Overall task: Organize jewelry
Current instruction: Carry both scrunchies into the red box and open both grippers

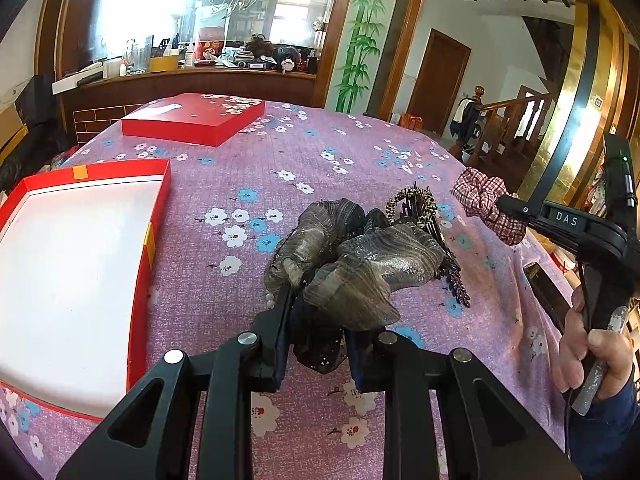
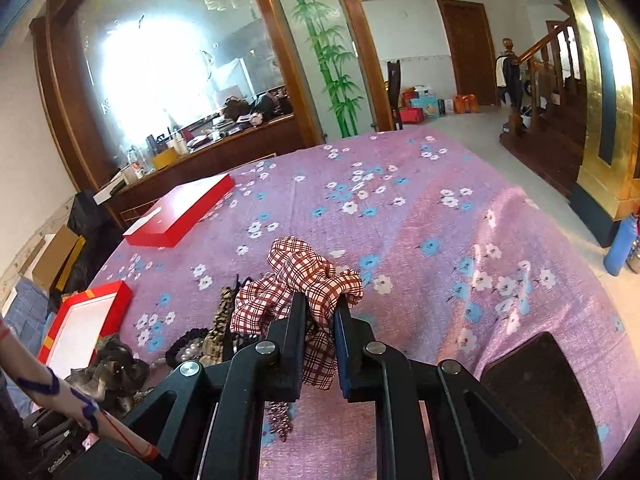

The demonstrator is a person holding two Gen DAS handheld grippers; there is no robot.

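A grey shimmery scrunchie (image 1: 352, 268) is lifted a little above the purple flowered tablecloth (image 1: 280, 152), and my left gripper (image 1: 316, 300) is shut on it. Behind it lie a leopard-print hair clip (image 1: 416, 200) and a purple beaded clip (image 1: 456, 288). At the right edge of the left wrist view, my right gripper (image 1: 504, 202) is shut on a red plaid scrunchie (image 1: 480, 196). In the right wrist view that gripper (image 2: 320, 300) pinches the plaid scrunchie (image 2: 296, 276) between its pads. The leopard clip (image 2: 220, 320) and a black pearl hair tie (image 2: 188, 350) lie to its left.
An open red box with a white inside (image 1: 158, 208) sits at the left, also seen as the red box (image 2: 120, 296). Its red lid (image 1: 192, 124) lies farther back. A dark flat device (image 2: 540, 392) rests near the table's right edge. A person's hand (image 1: 592, 356) holds the right gripper.
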